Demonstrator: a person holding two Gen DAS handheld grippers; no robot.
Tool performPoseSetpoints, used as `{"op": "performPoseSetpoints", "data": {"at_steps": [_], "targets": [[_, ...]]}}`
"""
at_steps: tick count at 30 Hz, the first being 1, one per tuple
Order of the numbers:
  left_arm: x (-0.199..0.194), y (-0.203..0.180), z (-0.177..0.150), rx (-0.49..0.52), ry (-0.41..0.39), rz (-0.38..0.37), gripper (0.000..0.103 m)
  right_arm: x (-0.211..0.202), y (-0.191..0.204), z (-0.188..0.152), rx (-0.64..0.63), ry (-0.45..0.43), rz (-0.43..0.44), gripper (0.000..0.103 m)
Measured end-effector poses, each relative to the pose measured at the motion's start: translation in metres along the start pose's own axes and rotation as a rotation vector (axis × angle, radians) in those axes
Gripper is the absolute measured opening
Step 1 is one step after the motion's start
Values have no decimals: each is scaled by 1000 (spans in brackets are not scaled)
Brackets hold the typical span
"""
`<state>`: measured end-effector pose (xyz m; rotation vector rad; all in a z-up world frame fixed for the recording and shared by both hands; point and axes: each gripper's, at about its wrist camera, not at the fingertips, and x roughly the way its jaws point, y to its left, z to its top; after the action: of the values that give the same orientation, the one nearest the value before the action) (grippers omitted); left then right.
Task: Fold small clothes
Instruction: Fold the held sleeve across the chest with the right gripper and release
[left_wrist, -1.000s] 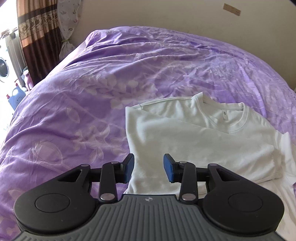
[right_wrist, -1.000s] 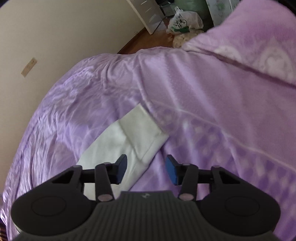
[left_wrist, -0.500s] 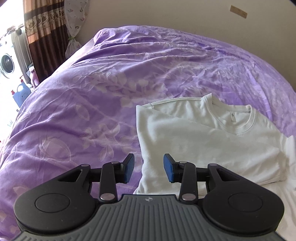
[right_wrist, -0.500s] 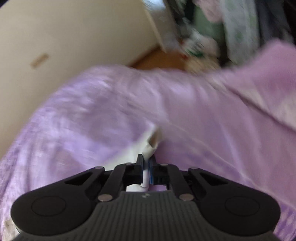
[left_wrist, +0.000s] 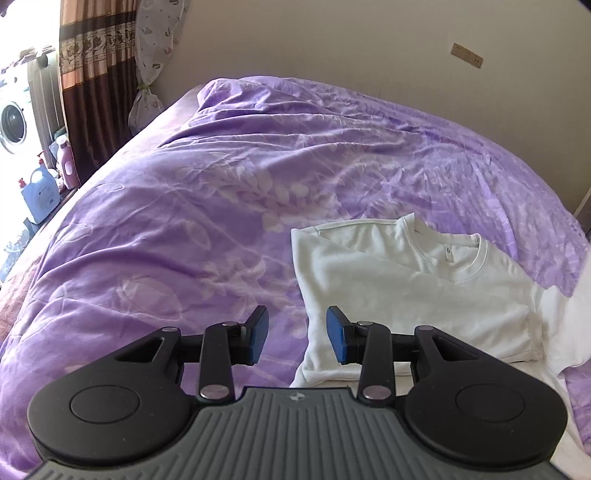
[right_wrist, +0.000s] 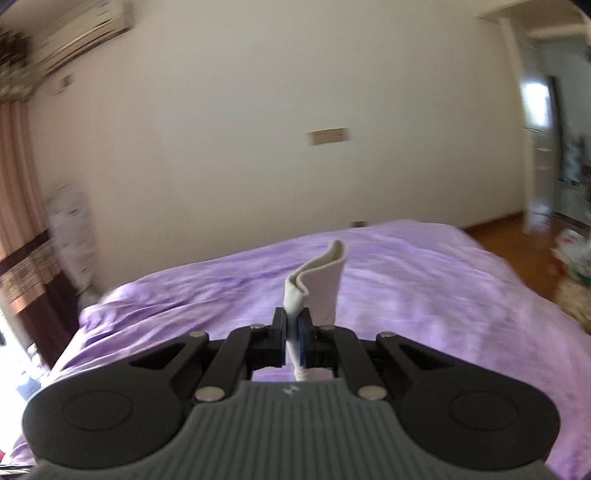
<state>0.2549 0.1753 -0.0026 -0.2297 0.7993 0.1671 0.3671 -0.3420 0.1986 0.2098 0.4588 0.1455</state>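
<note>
Pinching the white shirt's sleeve (right_wrist: 325, 284), right claw (right_wrist: 291, 332) lifts; left claw (left_wrist: 297, 334) gapes released.

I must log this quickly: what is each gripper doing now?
Left gripper: open, holding nothing.
Right gripper: closed on the sleeve of the white cotton T-shirt.

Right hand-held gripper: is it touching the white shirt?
Touching. The right wrist view shows the right hand-held gripper shut on a fold of the white shirt.
</note>
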Motion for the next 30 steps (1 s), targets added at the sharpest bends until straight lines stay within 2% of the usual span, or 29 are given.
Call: {"op": "performPoseSetpoints", "data": {"at_steps": [5, 8, 10, 15, 20, 22, 23, 24, 26, 30], "targets": [[-12, 18, 0, -13, -15, -52, 43, 30, 111, -17, -56, 53, 126, 1], [-13, 29, -1, -32, -12, -77, 43, 48, 169, -46, -104, 76, 180, 1], [-11, 36, -2, -48, -6, -93, 43, 68, 201, -75, -112, 127, 211, 1], [0, 49, -9, -63, 23, -127, 43, 121, 266, -174, -112, 326, 296, 1], [9, 58, -12, -79, 37, -188, 43, 155, 293, -260, -118, 501, 377, 3], [13, 59, -12, -86, 33, -199, 43, 164, 297, -279, -108, 555, 431, 9], [15, 59, -11, -91, 31, -206, 43, 165, 302, -290, -111, 564, 442, 16], [18, 58, -11, -95, 28, -212, 43, 164, 301, -292, -116, 569, 457, 28], [23, 54, -11, -97, 29, -213, 43, 160, 298, -289, -138, 549, 480, 38], [38, 42, -12, -87, 54, -209, 43, 153, 273, -265, -197, 524, 442, 40]]}}
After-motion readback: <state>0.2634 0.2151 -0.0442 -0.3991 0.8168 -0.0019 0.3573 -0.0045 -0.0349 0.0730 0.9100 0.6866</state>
